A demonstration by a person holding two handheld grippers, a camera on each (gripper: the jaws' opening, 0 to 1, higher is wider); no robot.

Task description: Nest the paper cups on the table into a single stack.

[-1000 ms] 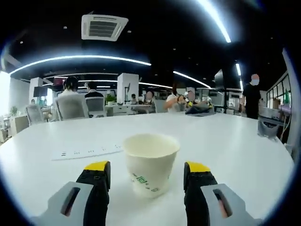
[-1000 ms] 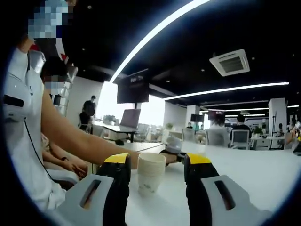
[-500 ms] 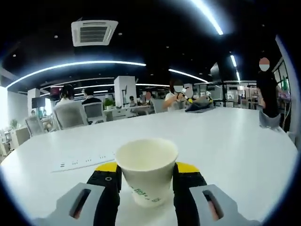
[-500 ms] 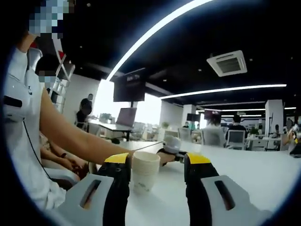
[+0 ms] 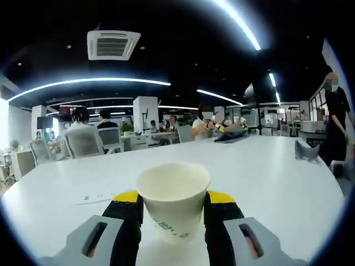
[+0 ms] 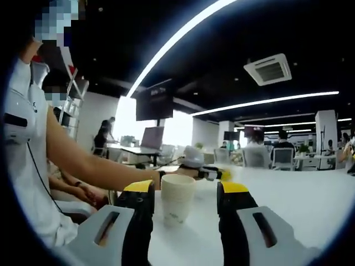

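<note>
The left gripper [image 5: 173, 204] jaws clamp 1 cream paper cup [image 5: 173, 205]; bare white desk [image 5: 266, 172] lies beyond. The right gripper [image 6: 186, 194] jaws stand wide around, perhaps short of, another cup [image 6: 177, 198].

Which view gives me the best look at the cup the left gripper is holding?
The left gripper view: the paper cup sits centred and close, clamped in the left gripper. In the right gripper view, that gripper is small, far and blurred; the cup there can't be made out.
</note>
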